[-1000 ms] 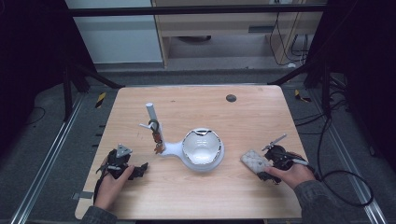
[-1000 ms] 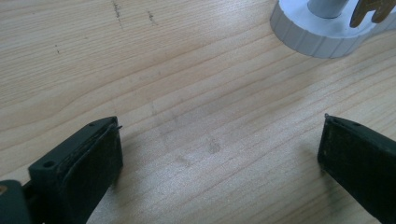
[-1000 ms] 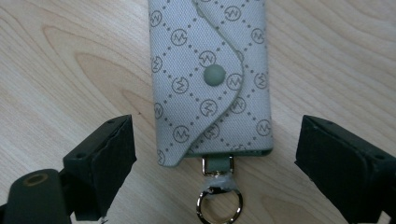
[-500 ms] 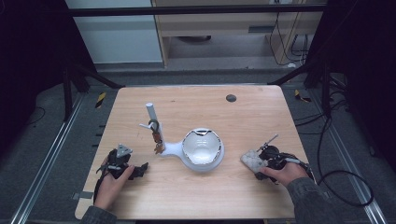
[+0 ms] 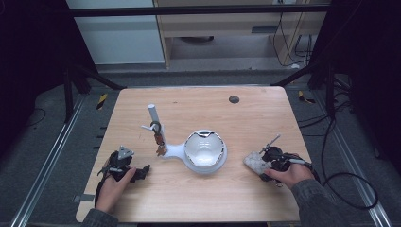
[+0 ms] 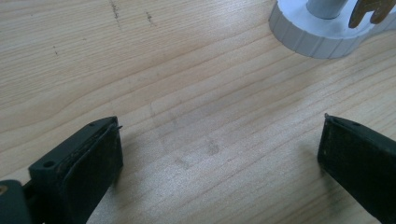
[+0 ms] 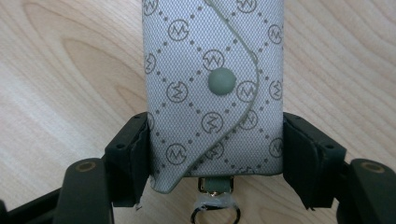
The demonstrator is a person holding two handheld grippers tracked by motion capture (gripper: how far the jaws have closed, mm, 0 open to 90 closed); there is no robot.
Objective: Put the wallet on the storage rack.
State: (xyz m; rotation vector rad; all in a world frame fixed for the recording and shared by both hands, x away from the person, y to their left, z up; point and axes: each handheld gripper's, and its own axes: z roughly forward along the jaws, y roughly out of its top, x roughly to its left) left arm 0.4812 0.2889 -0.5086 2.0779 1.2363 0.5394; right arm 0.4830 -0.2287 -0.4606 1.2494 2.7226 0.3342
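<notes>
A grey patterned key pouch (image 7: 215, 70) with a snap button lies on the wooden table (image 5: 198, 198) at the right. My right gripper (image 7: 215, 154) is shut on its near end, one jaw against each side; the high view has this gripper (image 5: 263, 165) by the pouch (image 5: 254, 161). A white stand (image 5: 172, 150) with an upright post (image 5: 152, 113), hanging keys (image 5: 160, 142) and a round dish (image 5: 204, 149) sits mid-table. My left gripper (image 5: 143, 171) rests at the lower left, open over bare wood (image 6: 219, 154), with the stand's base (image 6: 317, 35) and a brass key (image 6: 369, 9) beyond.
A small dark round mark (image 5: 233, 99) sits near the table's far edge. A black cable (image 5: 331, 189) trails off the right side from the right gripper. Metal frame rails (image 5: 52, 161) run along the floor at the left.
The right hand has edged slightly left while holding the pouch. The left hand and gripper have not moved.
</notes>
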